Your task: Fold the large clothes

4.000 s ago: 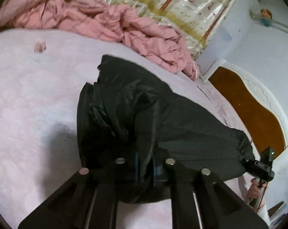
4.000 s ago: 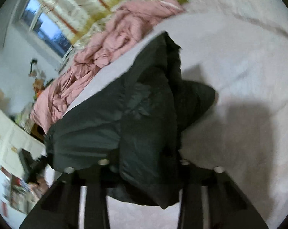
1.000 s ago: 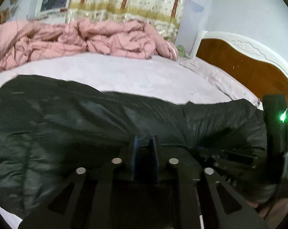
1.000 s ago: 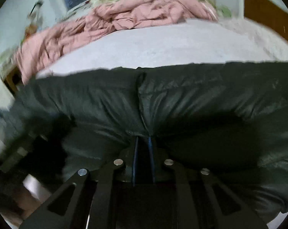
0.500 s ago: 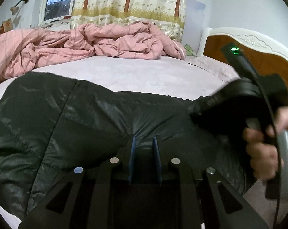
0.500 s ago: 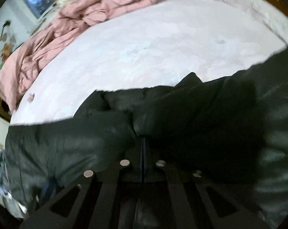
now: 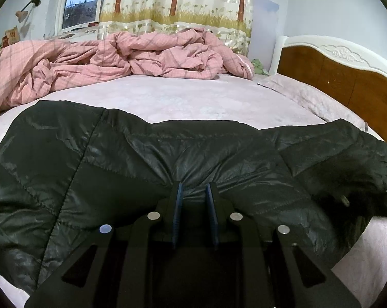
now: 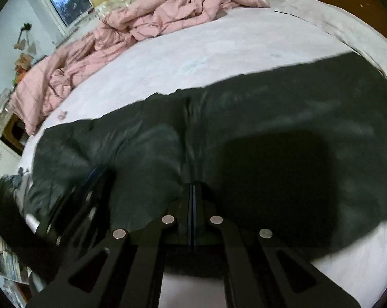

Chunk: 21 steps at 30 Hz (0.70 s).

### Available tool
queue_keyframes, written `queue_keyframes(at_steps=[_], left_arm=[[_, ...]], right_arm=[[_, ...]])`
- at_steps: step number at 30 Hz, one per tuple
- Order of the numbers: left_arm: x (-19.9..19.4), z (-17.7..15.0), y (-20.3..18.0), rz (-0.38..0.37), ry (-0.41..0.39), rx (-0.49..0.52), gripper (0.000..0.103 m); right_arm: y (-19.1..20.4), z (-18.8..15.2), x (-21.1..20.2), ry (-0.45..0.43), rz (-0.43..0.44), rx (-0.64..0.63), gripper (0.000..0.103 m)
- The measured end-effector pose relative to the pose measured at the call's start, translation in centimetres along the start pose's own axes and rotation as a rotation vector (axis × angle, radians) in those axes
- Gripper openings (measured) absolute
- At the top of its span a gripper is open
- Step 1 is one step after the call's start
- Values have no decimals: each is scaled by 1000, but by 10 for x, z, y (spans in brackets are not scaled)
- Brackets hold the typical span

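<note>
Black quilted nylon fills our near view: a large padded black jacket (image 7: 183, 154) lies spread on the pale pink bedsheet (image 7: 167, 97), long axis running left to right across both grippers. Our left gripper (image 7: 194, 195) grasps a bunch of its near edge between part-closed jaws; our right gripper (image 8: 192, 192), jaws clenched, pinches that same edge further right. Both sit at the hem, so any fold goes away from us. Beyond, a crumpled pink checked duvet (image 7: 131, 56) lies under the window.

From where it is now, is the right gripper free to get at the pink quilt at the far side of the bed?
Probably yes. The right gripper is shut over the black jacket, and only bare sheet lies between the jacket and the pink quilt.
</note>
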<state>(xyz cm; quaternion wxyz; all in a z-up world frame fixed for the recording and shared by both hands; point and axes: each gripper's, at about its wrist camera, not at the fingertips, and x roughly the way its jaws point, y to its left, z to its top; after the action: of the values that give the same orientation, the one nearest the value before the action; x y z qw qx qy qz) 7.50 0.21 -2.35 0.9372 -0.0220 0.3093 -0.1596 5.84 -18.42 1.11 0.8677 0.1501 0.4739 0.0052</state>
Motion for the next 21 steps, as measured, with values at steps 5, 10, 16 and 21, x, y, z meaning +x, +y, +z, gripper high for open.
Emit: queue_keyframes(at_steps=[5, 10, 16, 21], left_arm=[[-4, 0, -2, -13, -20, 12, 19], [-7, 0, -1, -5, -34, 11, 23], [-10, 0, 3, -14, -50, -1, 24], [-14, 0, 1, -9, -73, 16, 29]], right_arm=[[-6, -25, 29, -24, -35, -66, 0], [3, -30, 20, -61, -77, -116, 0], [-12, -53, 0, -21, 31, -62, 0], [-21, -61, 10, -56, 69, -34, 0]])
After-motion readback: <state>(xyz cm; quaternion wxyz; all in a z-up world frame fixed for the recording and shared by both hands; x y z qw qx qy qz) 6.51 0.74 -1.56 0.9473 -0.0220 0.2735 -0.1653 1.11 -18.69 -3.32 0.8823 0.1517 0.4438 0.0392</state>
